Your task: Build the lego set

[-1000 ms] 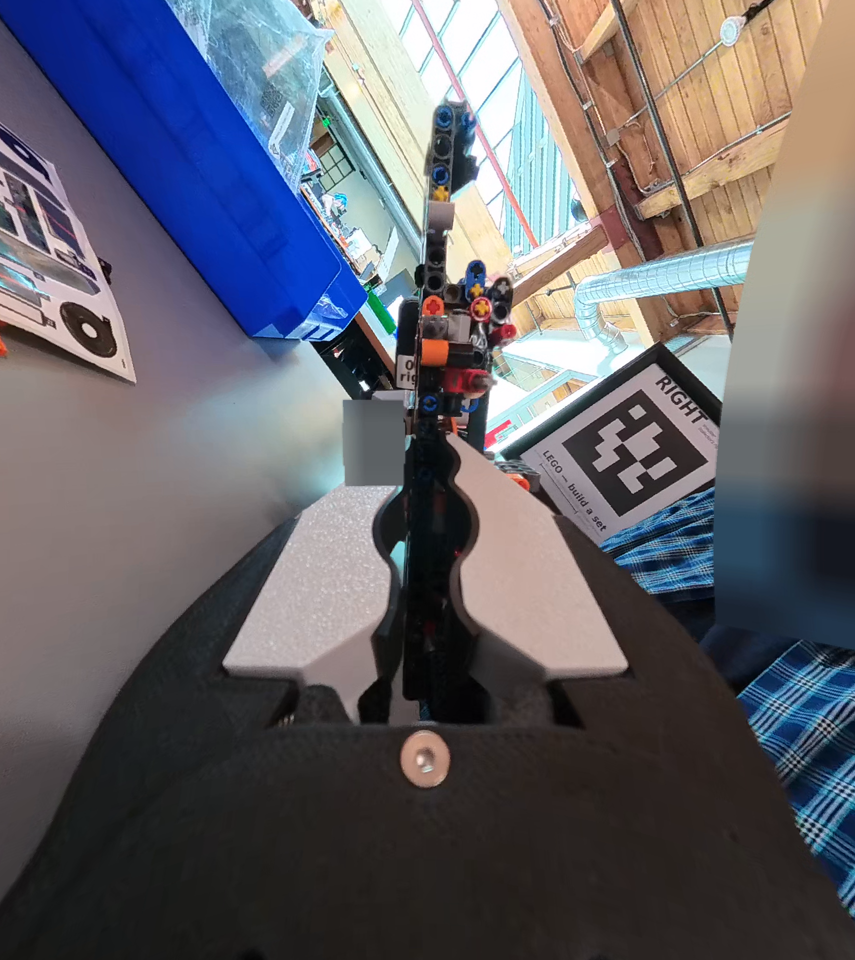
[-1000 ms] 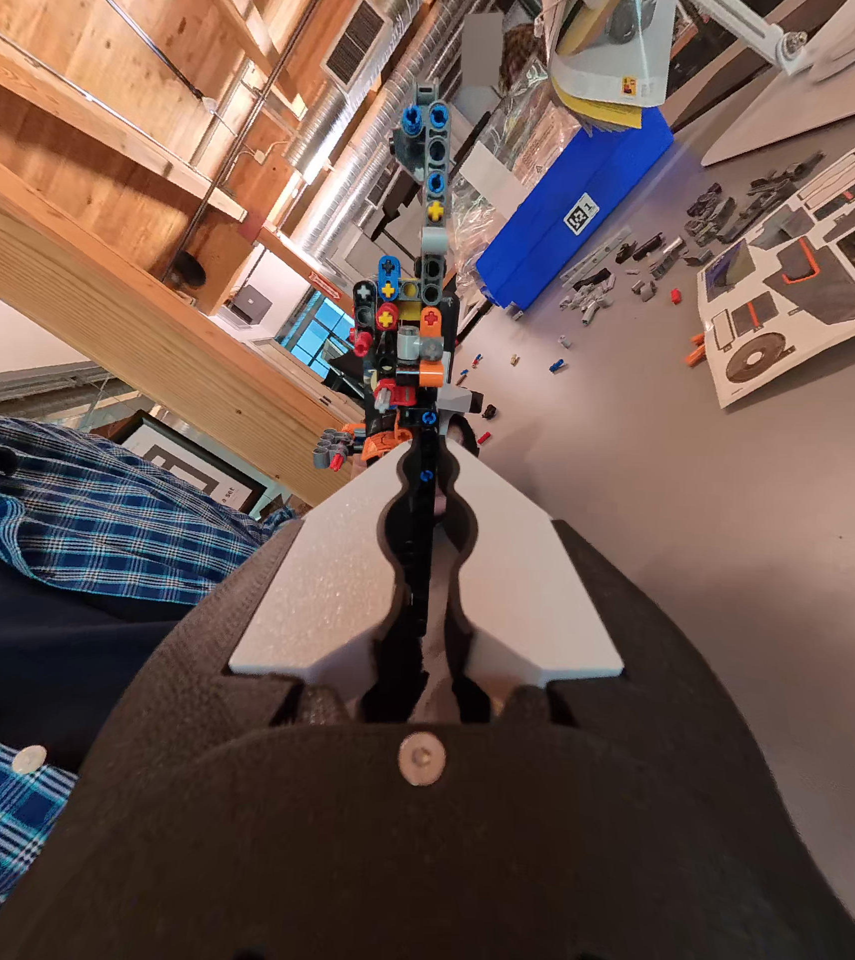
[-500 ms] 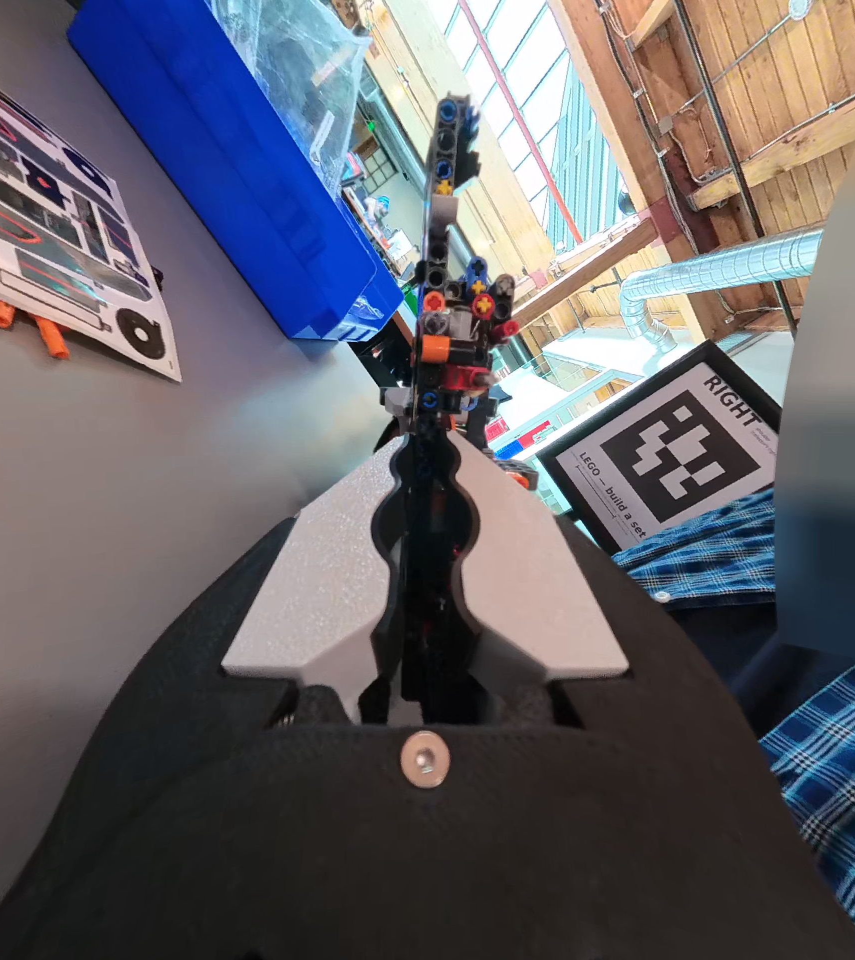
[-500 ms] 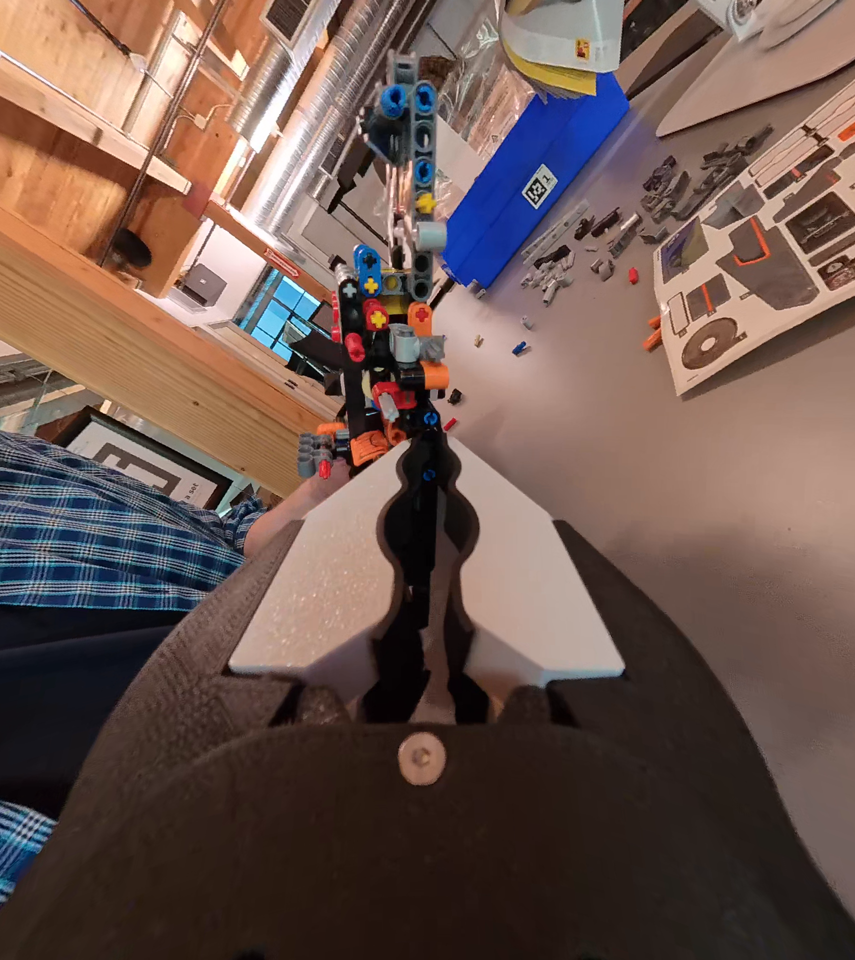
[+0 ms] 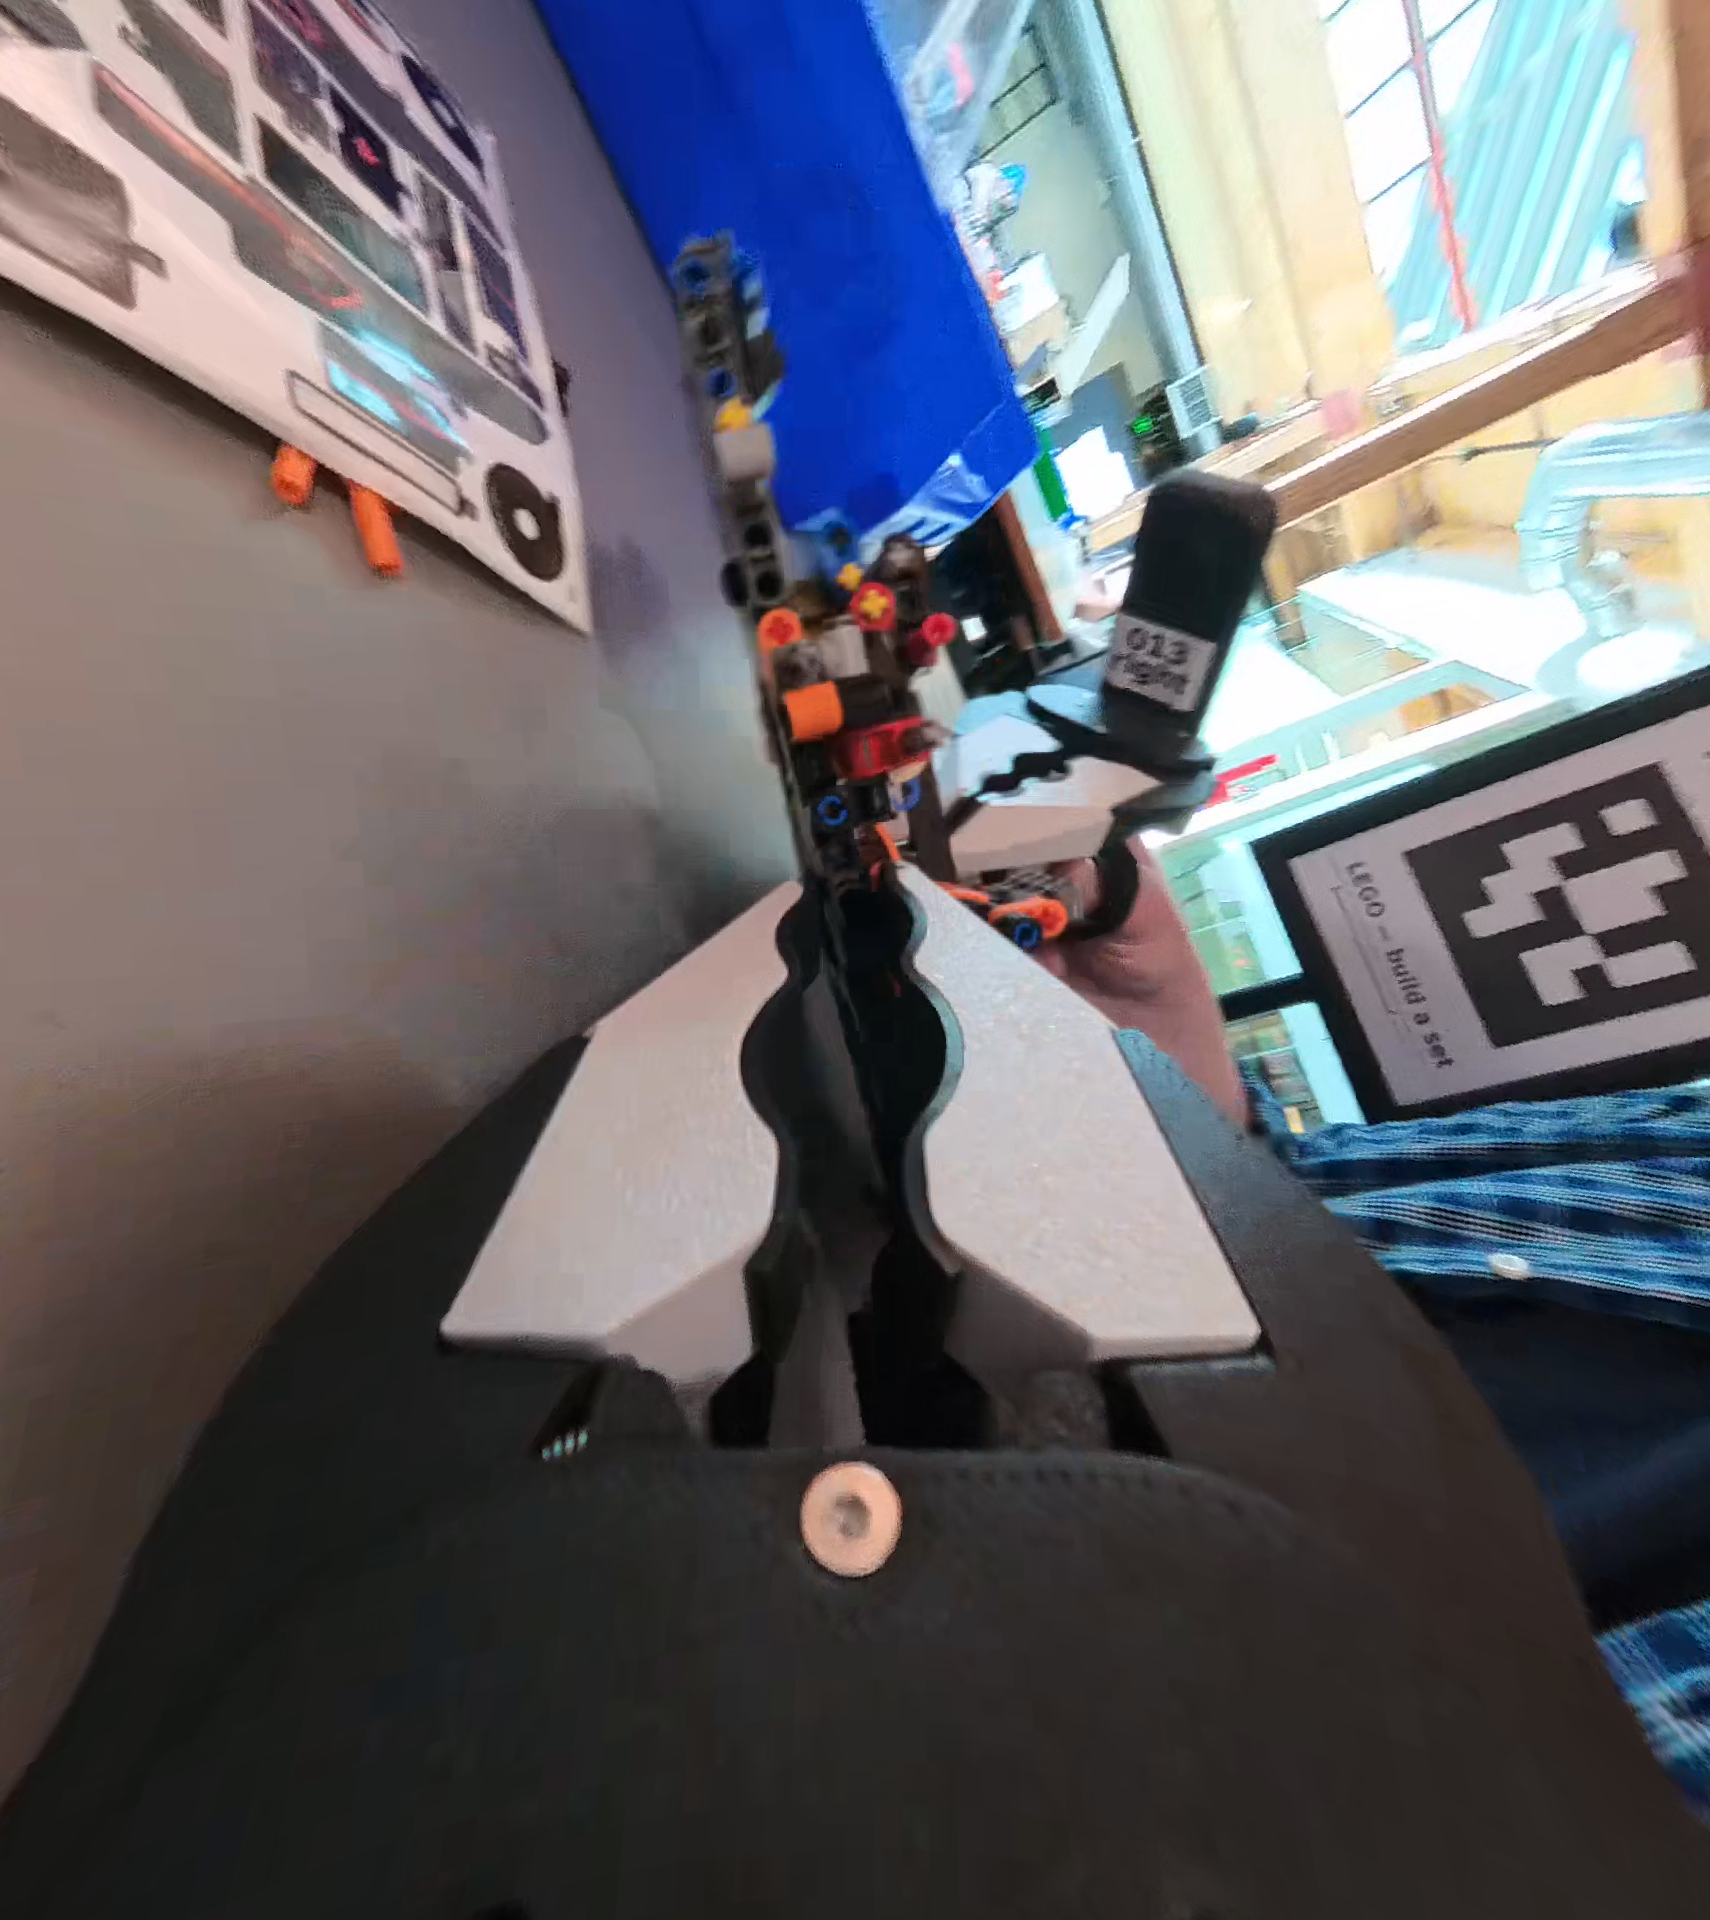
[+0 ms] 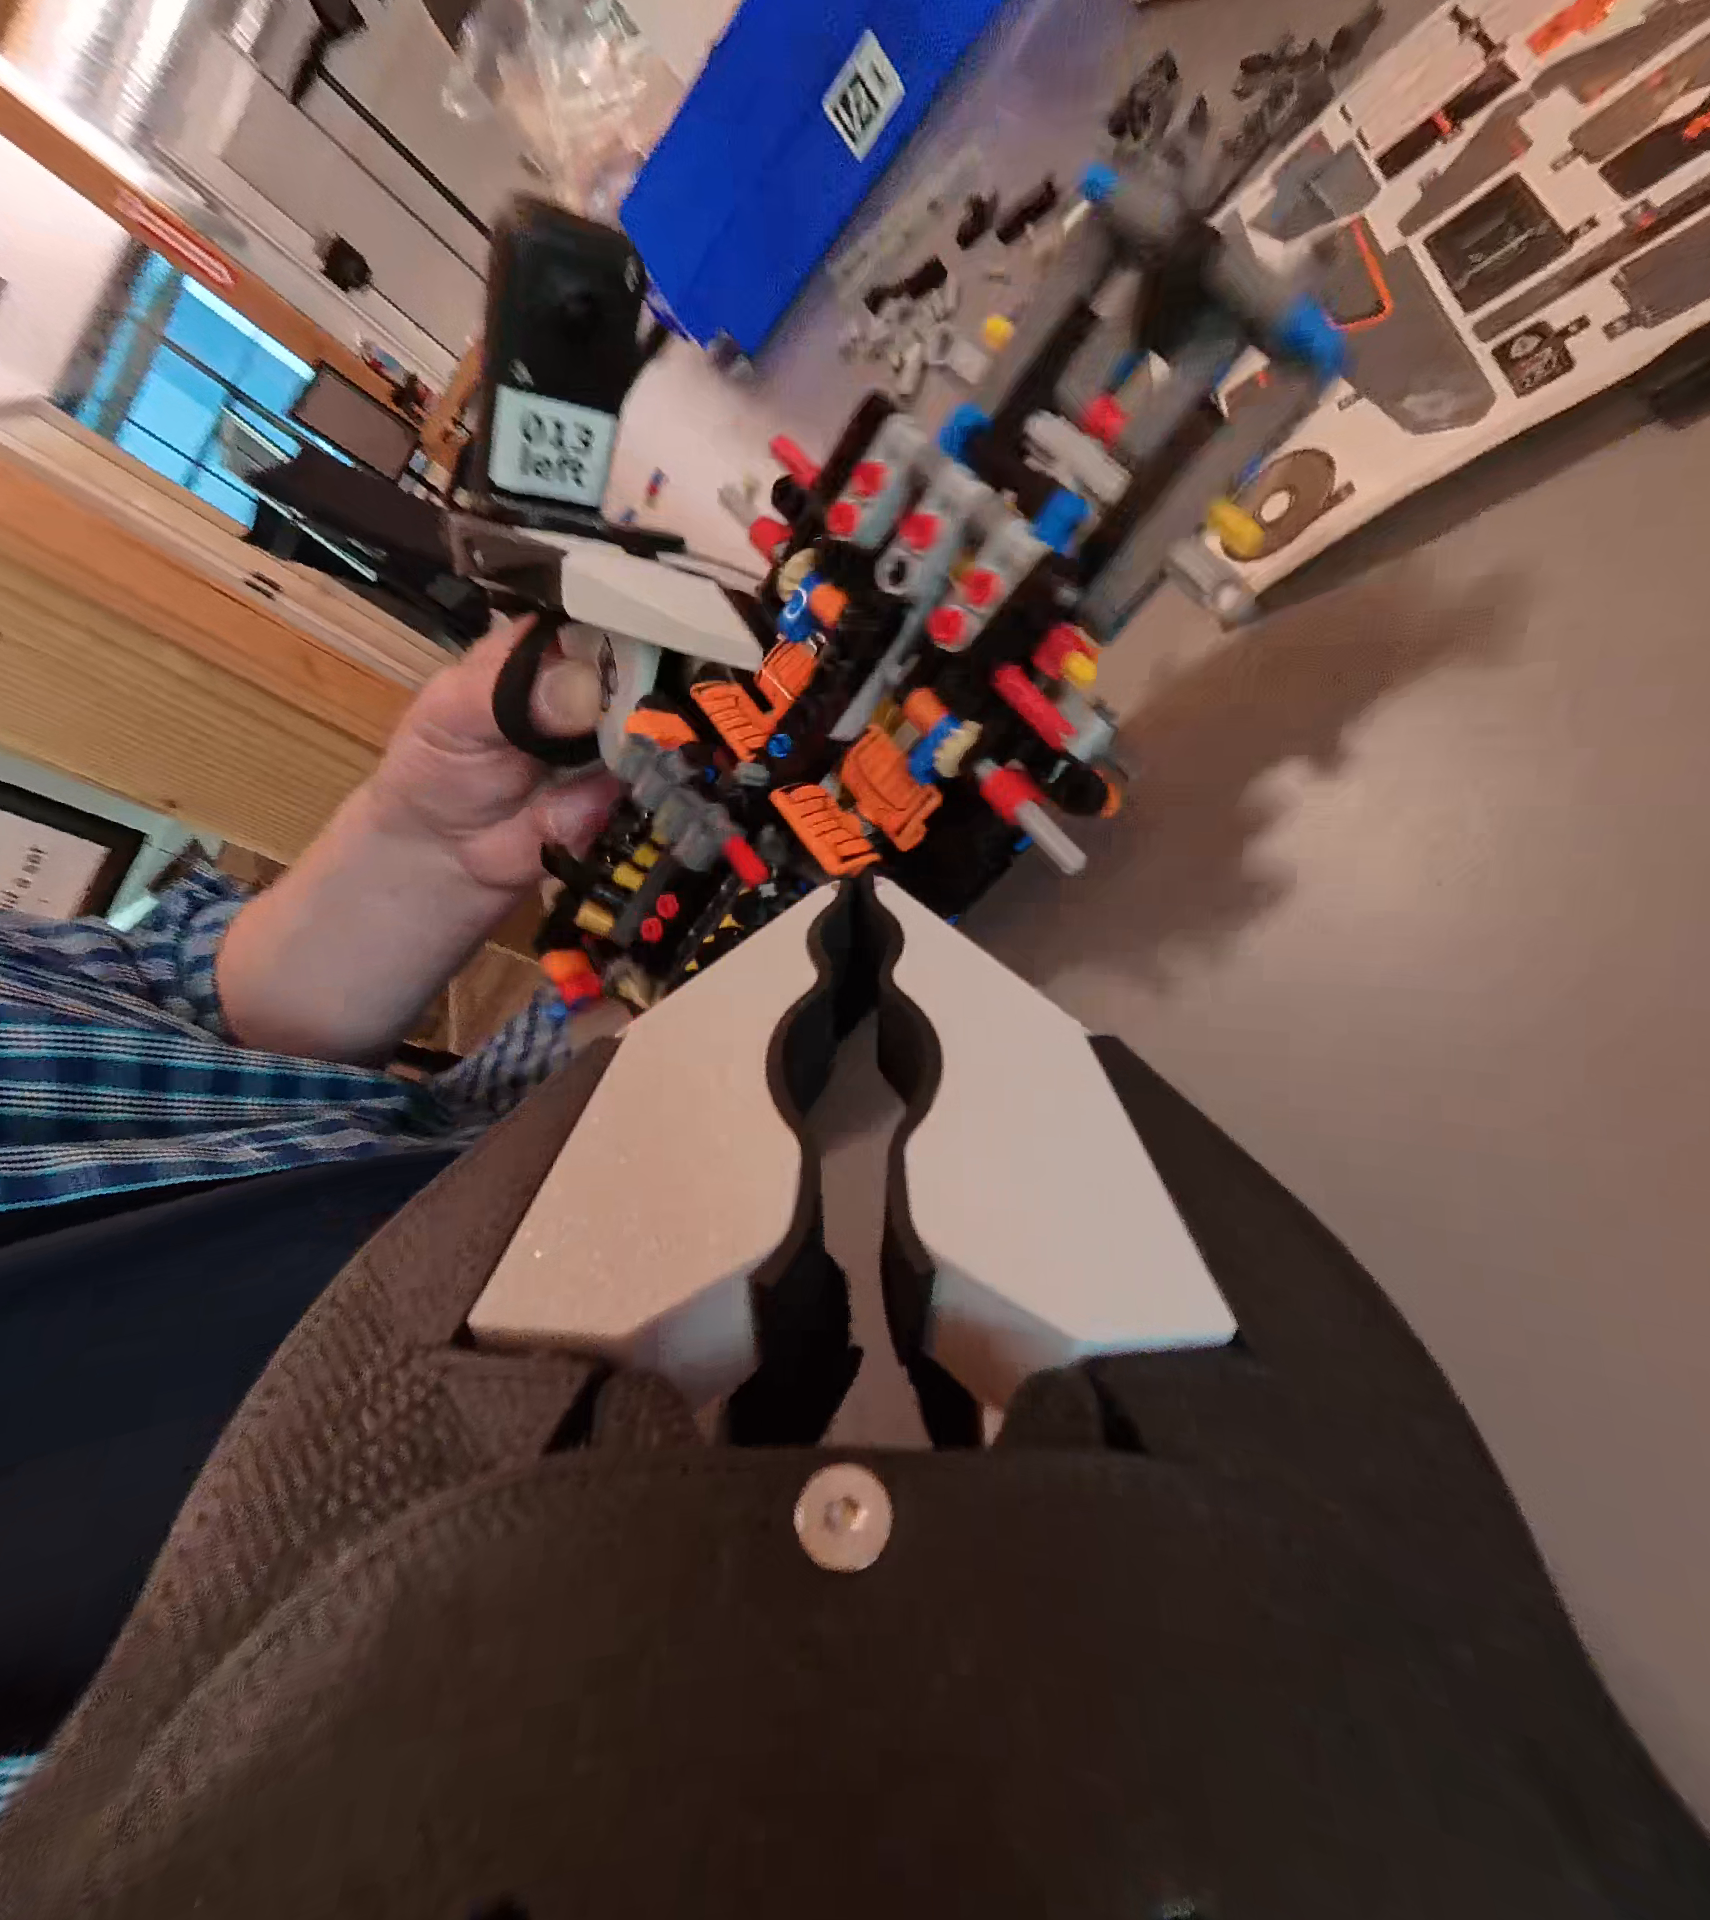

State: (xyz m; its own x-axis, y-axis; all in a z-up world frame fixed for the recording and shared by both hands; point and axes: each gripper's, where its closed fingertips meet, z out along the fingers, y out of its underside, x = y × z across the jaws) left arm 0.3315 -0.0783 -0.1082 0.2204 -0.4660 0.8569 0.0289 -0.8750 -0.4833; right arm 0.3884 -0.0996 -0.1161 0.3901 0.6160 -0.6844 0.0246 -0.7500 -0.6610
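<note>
Above the grey tabletop (image 5: 155, 935), our left gripper (image 5: 849, 914) pinched the lego model (image 5: 835, 727) by its dark edge, the fingers (image 5: 664, 1143) closed on the plate that ran down between them. The model stood up from that grip, a thin grey and black beam with blue and yellow pins reaching away from us. In the right wrist view the same model (image 6: 892, 665) showed its broad side, crowded with red, orange and blue pieces and blurred at its far end, tilted over the tabletop (image 6: 1453, 1039).

Our right gripper (image 6: 856, 904) had its tips drawn together right at the near edge of the model, with only a narrow dark slot between them; we could not tell whether they clamped a piece or merely met beside it. From the left wrist view that gripper (image 5: 944, 831) sat on the far side of the model, a hand (image 5: 1131, 966) around its handle. From the right wrist view the hand (image 6: 477, 769) on the left tool gripped just beside the model.

A sticker sheet (image 6: 1557, 208) lay flat on the tabletop beyond the model, loose grey parts (image 6: 913, 301) scattered next to a blue bin (image 6: 789, 156). Two orange pins (image 5: 342, 499) lay at the sheet's edge. A checked blue sleeve (image 6: 51, 1018) crossed the lower left.
</note>
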